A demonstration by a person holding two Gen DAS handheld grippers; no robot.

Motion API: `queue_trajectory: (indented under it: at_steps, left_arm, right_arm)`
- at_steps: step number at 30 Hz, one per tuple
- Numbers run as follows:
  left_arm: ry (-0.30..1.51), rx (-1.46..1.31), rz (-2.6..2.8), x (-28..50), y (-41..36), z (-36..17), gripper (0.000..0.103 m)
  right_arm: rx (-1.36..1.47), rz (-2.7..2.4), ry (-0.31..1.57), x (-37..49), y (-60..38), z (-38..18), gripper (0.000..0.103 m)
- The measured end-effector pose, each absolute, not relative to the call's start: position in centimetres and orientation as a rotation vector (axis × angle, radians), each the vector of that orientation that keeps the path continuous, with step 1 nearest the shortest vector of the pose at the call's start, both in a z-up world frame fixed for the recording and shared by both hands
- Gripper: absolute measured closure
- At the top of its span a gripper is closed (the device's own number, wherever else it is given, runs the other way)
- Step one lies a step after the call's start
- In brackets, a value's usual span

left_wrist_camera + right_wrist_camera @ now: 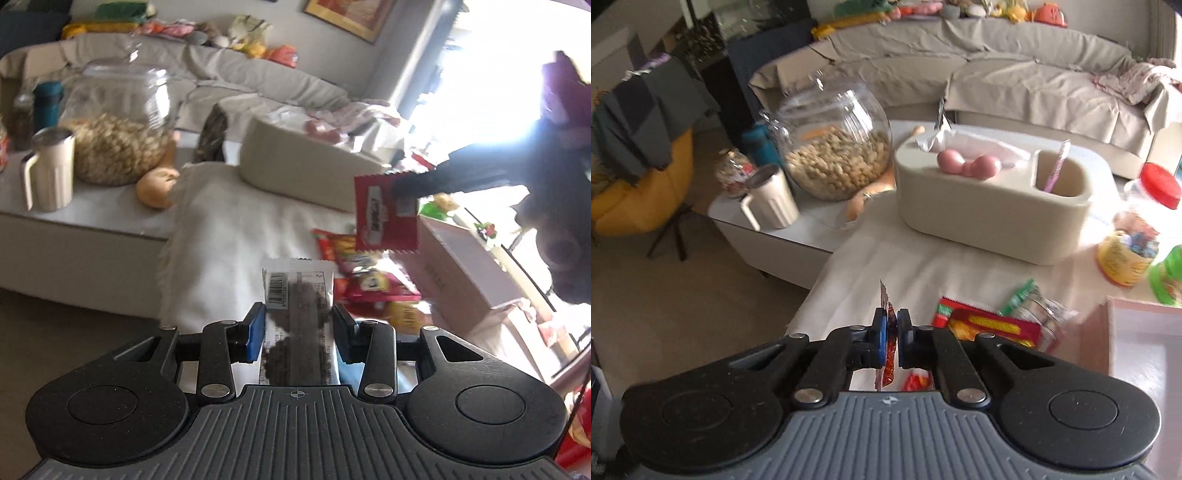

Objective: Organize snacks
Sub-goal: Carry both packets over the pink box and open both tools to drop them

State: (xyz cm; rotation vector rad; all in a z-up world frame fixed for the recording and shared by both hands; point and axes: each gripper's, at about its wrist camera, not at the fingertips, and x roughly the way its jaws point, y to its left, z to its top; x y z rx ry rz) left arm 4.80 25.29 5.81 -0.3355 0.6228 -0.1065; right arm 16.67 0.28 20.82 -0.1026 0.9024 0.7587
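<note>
Red packet [386,214] face-on left view; edge-on right.

We see each tool, the left tool [298,334] and the right tool [892,338], as a black linkage with silver screws, blue pads on its fingers [256,332], two round black discs and a ribbed grey body bearing a small crosshair mark.

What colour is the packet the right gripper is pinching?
Red packet, clearest in the left wrist view.
</note>
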Motion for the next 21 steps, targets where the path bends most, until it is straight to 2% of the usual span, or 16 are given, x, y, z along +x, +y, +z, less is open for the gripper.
queue_trajectory:
  at_steps: [5,15,21]
  left_arm:
    - [0.642,-0.282,-0.22,4.4,20.7,7.5,0.059]
    - [0.773,-0.16,-0.547,4.6,6.9,8.3,0.059]
    - [0.678,-0.111,-0.594,8.3,0.9,11.1,0.059]
  right_arm:
    - [-0.063,0.774,0.9,12.3,-7.1,21.7,0.097]
    - [0.012,0.608,0.907,4.9,-22.4,21.1,0.097]
    - [0.098,0.496,0.776,5.3,-28.7,23.1,0.097]
